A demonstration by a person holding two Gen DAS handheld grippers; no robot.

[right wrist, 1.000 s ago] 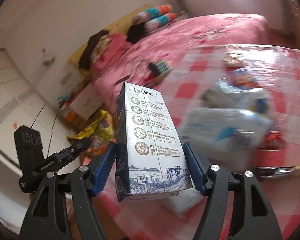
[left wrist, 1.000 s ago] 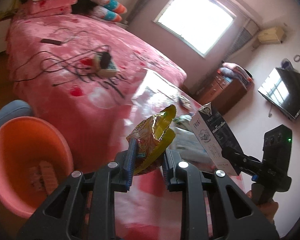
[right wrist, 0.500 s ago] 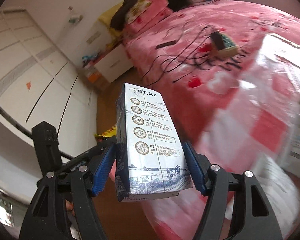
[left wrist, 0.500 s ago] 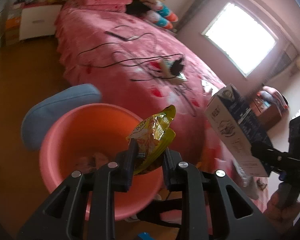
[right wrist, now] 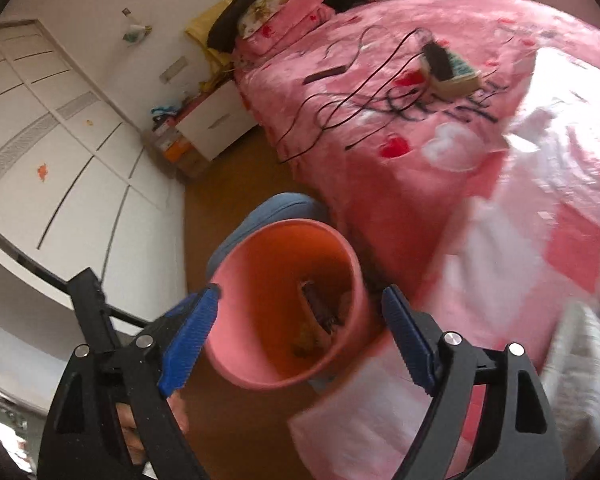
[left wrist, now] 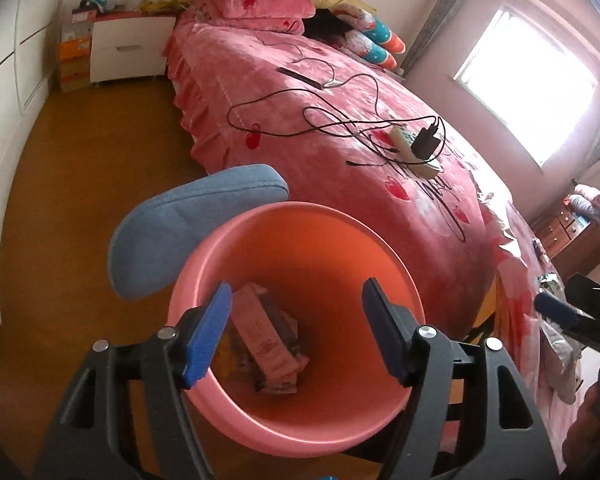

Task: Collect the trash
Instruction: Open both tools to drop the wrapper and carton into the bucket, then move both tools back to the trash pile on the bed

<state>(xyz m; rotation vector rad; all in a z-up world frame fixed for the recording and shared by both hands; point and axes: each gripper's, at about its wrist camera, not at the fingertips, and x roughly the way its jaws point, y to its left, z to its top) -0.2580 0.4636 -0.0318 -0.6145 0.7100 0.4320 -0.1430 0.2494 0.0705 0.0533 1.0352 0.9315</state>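
A pink bucket (left wrist: 300, 210) stands on the wooden floor beside the bed, right below both grippers. My left gripper (left wrist: 296, 334) hangs over its mouth with its jaws opening and nothing between the blue pads. Several pieces of trash lie at the bottom, among them a long carton (left wrist: 266, 334). In the right wrist view the same bucket (right wrist: 236, 360) holds a dark carton (right wrist: 320, 308) and a yellow wrapper (right wrist: 308, 340). My right gripper (right wrist: 298, 340) is also above the rim, its jaws opening and empty. Its blue finger (left wrist: 556, 310) shows at the right edge of the left wrist view.
A blue chair cushion (left wrist: 188, 224) sits just behind the bucket. The bed (left wrist: 340, 80) with a pink cover carries black cables and a power strip (left wrist: 416, 144). A table with a pink checked cloth (right wrist: 540, 260) lies to the right. A white nightstand (left wrist: 128, 48) stands by the far wall.
Both grippers swung from the table over to the bucket and tilted down. The left jaws let go of the yellow snack bag and the right jaws let go of the milk carton.
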